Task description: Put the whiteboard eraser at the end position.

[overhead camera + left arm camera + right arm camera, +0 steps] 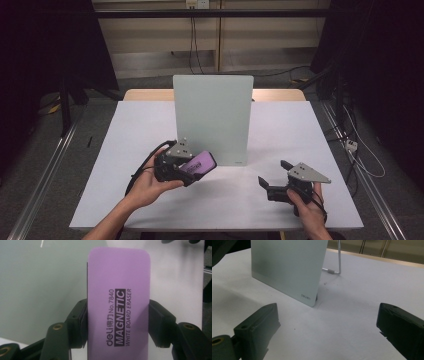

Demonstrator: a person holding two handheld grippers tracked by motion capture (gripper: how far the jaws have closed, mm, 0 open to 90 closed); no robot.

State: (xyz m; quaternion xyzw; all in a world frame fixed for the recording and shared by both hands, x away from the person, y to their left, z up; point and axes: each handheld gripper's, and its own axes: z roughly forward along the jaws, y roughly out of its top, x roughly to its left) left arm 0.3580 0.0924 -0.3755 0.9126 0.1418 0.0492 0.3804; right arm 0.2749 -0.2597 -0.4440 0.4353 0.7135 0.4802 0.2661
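Observation:
A purple magnetic whiteboard eraser [199, 163] [118, 300] is clamped between the jaws of my left gripper [192, 170] [118, 323], which is shut on its long sides. It hangs just above the table, close to the lower left of the upright pale glass whiteboard [213, 117] [42, 287] [287, 267]. My right gripper [272, 177] [328, 327] rests low at the front right of the table, jaws wide apart and nothing between them, aimed toward the board's lower corner.
The board stands on a metal prop leg [339, 260] in the middle of the white table [130, 150]. A wooden edge [145, 94] shows behind it. Metal rails [45, 175] and cables [360, 150] run beside the table.

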